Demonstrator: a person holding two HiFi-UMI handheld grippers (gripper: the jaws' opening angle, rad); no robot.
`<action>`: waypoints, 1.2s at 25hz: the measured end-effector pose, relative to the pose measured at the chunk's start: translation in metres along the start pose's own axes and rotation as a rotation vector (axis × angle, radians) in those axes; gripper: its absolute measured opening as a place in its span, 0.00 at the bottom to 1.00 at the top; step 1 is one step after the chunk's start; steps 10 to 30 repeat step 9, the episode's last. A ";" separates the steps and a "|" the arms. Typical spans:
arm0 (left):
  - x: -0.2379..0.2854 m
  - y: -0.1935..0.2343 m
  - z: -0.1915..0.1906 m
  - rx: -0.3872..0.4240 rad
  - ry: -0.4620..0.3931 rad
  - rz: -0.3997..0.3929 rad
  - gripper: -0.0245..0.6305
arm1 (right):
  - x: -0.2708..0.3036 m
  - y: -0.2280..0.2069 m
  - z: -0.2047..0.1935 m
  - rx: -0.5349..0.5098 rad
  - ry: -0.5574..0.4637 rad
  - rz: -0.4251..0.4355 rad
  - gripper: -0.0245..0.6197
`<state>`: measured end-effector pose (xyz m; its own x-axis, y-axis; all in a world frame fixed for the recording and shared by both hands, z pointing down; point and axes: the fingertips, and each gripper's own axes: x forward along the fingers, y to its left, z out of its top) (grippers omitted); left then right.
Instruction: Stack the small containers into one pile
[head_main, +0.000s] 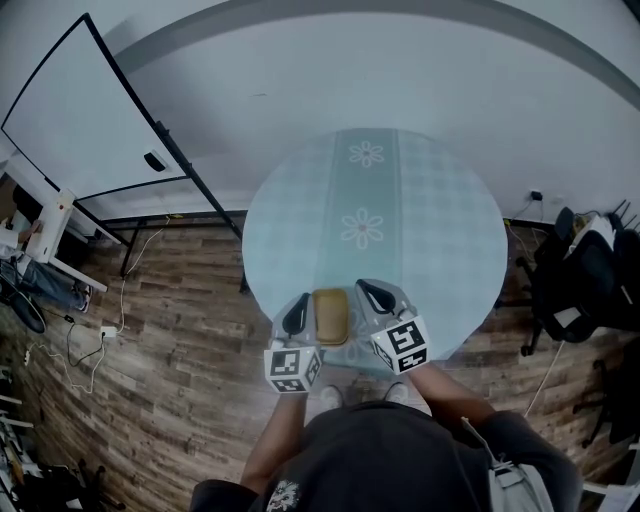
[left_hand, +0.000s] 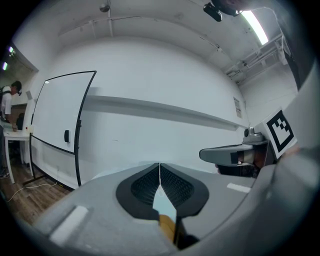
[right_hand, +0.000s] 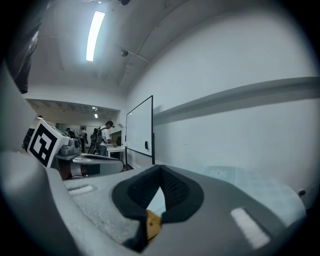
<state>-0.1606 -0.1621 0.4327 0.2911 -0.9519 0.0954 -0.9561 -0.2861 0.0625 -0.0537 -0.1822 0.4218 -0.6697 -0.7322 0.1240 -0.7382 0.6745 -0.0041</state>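
A tan small container (head_main: 330, 315) lies on the round table (head_main: 440, 230) near its front edge, between my two grippers. My left gripper (head_main: 296, 314) rests just left of it, shut, with nothing in its jaws. My right gripper (head_main: 373, 296) sits just right of it, also shut and empty. In the left gripper view the pads (left_hand: 172, 187) meet at the tips, and a sliver of the tan container (left_hand: 169, 227) shows below them. In the right gripper view the dark pads (right_hand: 172, 187) are closed, with a bit of the container (right_hand: 152, 223) beneath. I see no other containers.
The table wears a pale blue checked cloth with flower prints (head_main: 362, 228). A whiteboard on a stand (head_main: 90, 120) stands at the left on the wooden floor. A chair draped with clothes (head_main: 585, 270) is at the right. People (right_hand: 106, 132) stand far off.
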 end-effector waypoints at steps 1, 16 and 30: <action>0.001 -0.001 0.000 0.002 -0.001 -0.001 0.05 | 0.000 -0.001 0.000 0.006 -0.003 -0.001 0.04; 0.009 -0.001 0.002 -0.004 0.005 -0.008 0.05 | 0.004 -0.008 0.006 -0.006 -0.019 -0.015 0.04; 0.009 -0.001 0.002 -0.004 0.005 -0.008 0.05 | 0.004 -0.008 0.006 -0.006 -0.019 -0.015 0.04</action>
